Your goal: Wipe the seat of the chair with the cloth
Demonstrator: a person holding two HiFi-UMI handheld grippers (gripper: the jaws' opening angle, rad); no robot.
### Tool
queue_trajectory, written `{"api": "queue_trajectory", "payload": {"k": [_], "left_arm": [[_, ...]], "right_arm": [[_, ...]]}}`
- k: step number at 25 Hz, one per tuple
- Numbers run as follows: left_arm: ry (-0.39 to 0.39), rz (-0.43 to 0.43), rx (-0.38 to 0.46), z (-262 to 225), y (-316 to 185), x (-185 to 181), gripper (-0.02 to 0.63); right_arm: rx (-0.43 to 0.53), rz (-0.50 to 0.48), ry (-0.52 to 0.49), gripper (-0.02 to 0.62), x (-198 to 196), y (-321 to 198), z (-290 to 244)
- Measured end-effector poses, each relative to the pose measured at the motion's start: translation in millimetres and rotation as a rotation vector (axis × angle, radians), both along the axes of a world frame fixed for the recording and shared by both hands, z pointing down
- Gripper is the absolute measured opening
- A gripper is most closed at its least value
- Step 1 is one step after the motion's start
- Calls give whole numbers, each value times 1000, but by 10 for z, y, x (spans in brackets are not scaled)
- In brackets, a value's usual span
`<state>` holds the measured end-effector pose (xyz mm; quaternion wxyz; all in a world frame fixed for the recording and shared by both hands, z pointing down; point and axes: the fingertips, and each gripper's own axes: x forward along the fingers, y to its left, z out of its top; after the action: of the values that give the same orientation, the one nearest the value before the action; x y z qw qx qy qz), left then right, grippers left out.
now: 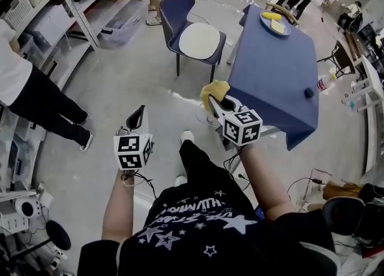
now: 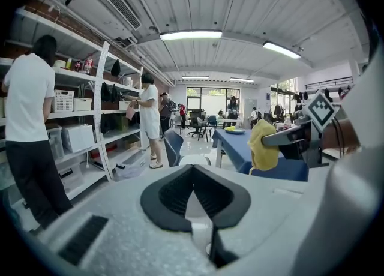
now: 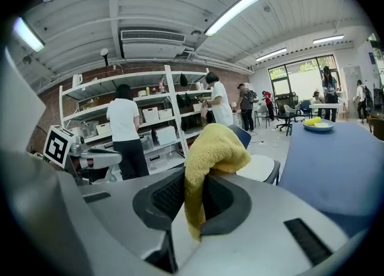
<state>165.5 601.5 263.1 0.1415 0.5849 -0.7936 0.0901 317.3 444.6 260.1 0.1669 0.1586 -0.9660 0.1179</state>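
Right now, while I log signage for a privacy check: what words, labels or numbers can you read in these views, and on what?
No text can be read with certainty.
T-shirt: white lettering among stars, upside down and too distorted to read.
left marker cube and right marker cube: black-and-white square patterns only, no letters.
bottle: label too small to read.

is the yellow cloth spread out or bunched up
Bunched up: the yellow cloth sits crumpled in a lump, pinched between the right gripper's jaws, one end hanging down.
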Motion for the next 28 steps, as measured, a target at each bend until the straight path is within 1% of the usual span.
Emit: {"api": "queue_trajectory", "payload": {"k": [2, 4, 6, 8, 10, 13, 17, 22, 25, 28], "left_arm": [[-11, -8, -14, 20, -137, -109, 20], [-6, -11, -32, 64, -278, -211, 20], [-1, -8, -43, 110, -474, -310, 20], [-12, -6, -50, 140, -724, -451, 20], [-28, -7, -55, 147, -1023, -669, 20], [-31, -2, -66, 152, -1576, -1045, 20], [-44, 27, -92, 71, -2422, -1406, 20], [-63, 77, -117, -11, -3379, -1674, 20], [-67, 90, -131, 19, -3837, -1751, 20], [-75, 115, -144, 37, -4186, -1767, 20]], "right_arm": [[-10, -7, -3, 52, -128, -138, 33], [-24, -19, -9, 52, -275, -288, 90], [-34, -32, -16, 52, -426, -498, 159], [-47, -42, -23, 52, -606, -762, 247], [-63, -46, -28, 52, -843, -1059, 342], [-88, -37, -30, 52, -1226, -1562, 443], [-126, -12, -32, 52, -1555, -2293, 449], [-159, 39, -60, 52, -1721, -3142, 424], [-205, 91, -82, 52, -1719, -3546, 524], [-224, 129, -87, 52, -1733, -3866, 589]]}}
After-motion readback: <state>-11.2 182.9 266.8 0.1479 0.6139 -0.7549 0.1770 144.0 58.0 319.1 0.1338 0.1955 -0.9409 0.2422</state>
